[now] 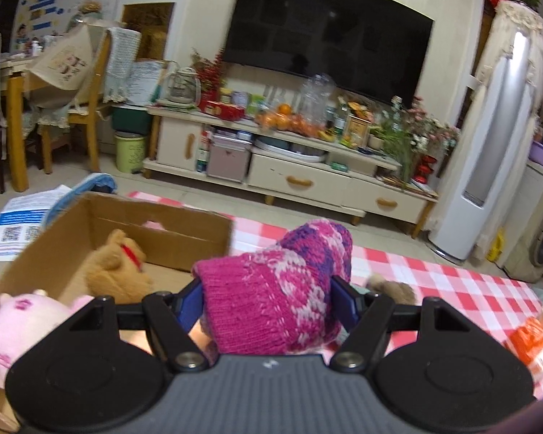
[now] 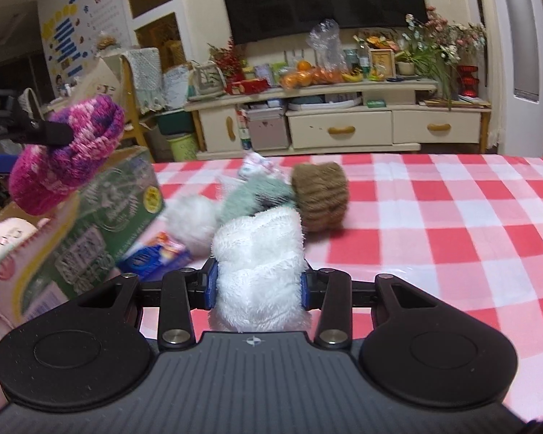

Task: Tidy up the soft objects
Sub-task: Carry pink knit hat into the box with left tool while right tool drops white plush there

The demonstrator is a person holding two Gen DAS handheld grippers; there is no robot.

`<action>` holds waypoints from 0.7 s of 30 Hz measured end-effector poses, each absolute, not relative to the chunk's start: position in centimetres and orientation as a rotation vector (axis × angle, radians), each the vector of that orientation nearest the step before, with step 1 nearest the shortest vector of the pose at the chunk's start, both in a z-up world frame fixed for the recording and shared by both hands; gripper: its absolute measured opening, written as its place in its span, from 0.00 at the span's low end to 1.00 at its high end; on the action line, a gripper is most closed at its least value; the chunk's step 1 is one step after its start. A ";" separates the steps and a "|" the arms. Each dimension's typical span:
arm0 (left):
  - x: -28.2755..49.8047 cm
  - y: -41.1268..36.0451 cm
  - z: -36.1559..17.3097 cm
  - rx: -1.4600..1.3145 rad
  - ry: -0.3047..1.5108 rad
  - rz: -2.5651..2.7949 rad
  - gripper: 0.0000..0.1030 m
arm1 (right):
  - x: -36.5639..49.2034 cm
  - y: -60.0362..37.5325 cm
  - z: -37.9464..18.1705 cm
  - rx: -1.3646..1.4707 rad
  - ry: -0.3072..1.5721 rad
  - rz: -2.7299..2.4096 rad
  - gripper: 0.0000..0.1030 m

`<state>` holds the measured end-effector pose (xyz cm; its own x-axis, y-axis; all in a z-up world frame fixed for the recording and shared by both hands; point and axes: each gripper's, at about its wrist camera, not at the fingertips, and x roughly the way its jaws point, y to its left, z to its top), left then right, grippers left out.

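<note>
Between the left gripper (image 1: 268, 300) jaws sat the pink knit hat (image 1: 271, 289), clamped, lifted; cardboard box (image 1: 163, 224) lay just left and below. Right gripper (image 2: 259, 285) pinched a white fluffy item (image 2: 260, 267) over the surface (image 2: 434, 235).

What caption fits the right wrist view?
Right gripper clamps a white fluffy item above the checkered tablecloth.

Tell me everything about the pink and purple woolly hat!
The knitted hat is woolly, mostly magenta, with pale pink and purple zigzag bands and a ribbed, rolled brim. It looks soft and squashed. The left gripper is shut on it, its blue pads pressing both sides, holding it in the air. From the right wrist view it hangs above the edge of the cardboard box, which already holds a brown teddy and a pink plush.
</note>
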<state>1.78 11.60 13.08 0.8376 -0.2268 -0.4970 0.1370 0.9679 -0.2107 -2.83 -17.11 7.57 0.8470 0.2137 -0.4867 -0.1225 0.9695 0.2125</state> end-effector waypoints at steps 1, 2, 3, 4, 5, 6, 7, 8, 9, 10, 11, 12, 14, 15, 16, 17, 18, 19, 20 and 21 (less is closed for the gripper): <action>1.8 12.0 13.2 -0.169 0.542 -0.177 0.69 | -2.8 -16.6 7.8 0.172 0.530 0.187 0.48; 1.8 12.4 13.2 -0.169 0.538 -0.161 0.69 | -2.7 -16.1 8.0 0.166 0.528 0.194 0.48; 1.8 12.8 13.2 -0.166 0.536 -0.147 0.69 | -2.6 -15.7 8.2 0.163 0.527 0.202 0.48; 1.9 13.2 13.2 -0.162 0.533 -0.127 0.69 | -2.5 -15.2 8.4 0.164 0.528 0.212 0.48; 2.1 13.5 13.2 -0.157 0.531 -0.107 0.69 | -2.3 -14.8 8.7 0.168 0.527 0.222 0.48; 2.2 13.8 13.2 -0.150 0.529 -0.085 0.69 | -2.1 -14.4 9.0 0.171 0.524 0.230 0.48; 2.4 14.2 13.1 -0.144 0.527 -0.062 0.69 | -2.0 -14.0 9.3 0.173 0.519 0.237 0.48; 2.5 14.7 13.1 -0.140 0.526 -0.043 0.69 | -1.8 -13.6 9.6 0.176 0.514 0.244 0.48; 2.7 15.1 13.0 -0.139 0.527 -0.024 0.69 | -1.5 -13.2 10.0 0.179 0.509 0.252 0.48; 2.9 15.4 13.0 -0.138 0.528 -0.005 0.69 | -1.2 -12.8 10.4 0.181 0.504 0.261 0.48; 3.1 15.7 13.0 -0.137 0.529 0.011 0.69 | -0.9 -12.3 10.8 0.178 0.498 0.270 0.48; 3.3 16.1 12.9 -0.134 0.530 0.030 0.69 | -0.6 -11.8 11.2 0.172 0.492 0.280 0.48; 3.7 16.4 12.8 -0.118 0.530 0.066 0.69 | -0.3 -10.6 12.1 0.160 0.477 0.302 0.48; 3.8 16.6 12.7 -0.108 0.528 0.080 0.69 | 0.0 -10.0 12.6 0.154 0.469 0.315 0.48; 3.9 16.8 12.7 -0.097 0.528 0.096 0.69 | 0.3 -9.4 13.0 0.147 0.461 0.327 0.48; 4.1 17.0 12.6 -0.093 0.530 0.109 0.69 | 0.6 -8.7 13.5 0.138 0.453 0.340 0.48; 4.3 17.2 12.5 -0.092 0.533 0.119 0.69 | 1.0 -8.1 13.8 0.128 0.448 0.352 0.48; 4.3 17.5 12.5 -0.092 0.535 0.127 0.69 | 1.4 -7.6 14.0 0.122 0.445 0.364 0.48; 4.4 17.7 12.4 -0.090 0.537 0.138 0.69 | 1.8 -7.1 14.2 0.119 0.444 0.377 0.48; 4.4 18.0 12.2 -0.085 0.538 0.147 0.69 | 2.2 -6.5 14.4 0.118 0.446 0.390 0.48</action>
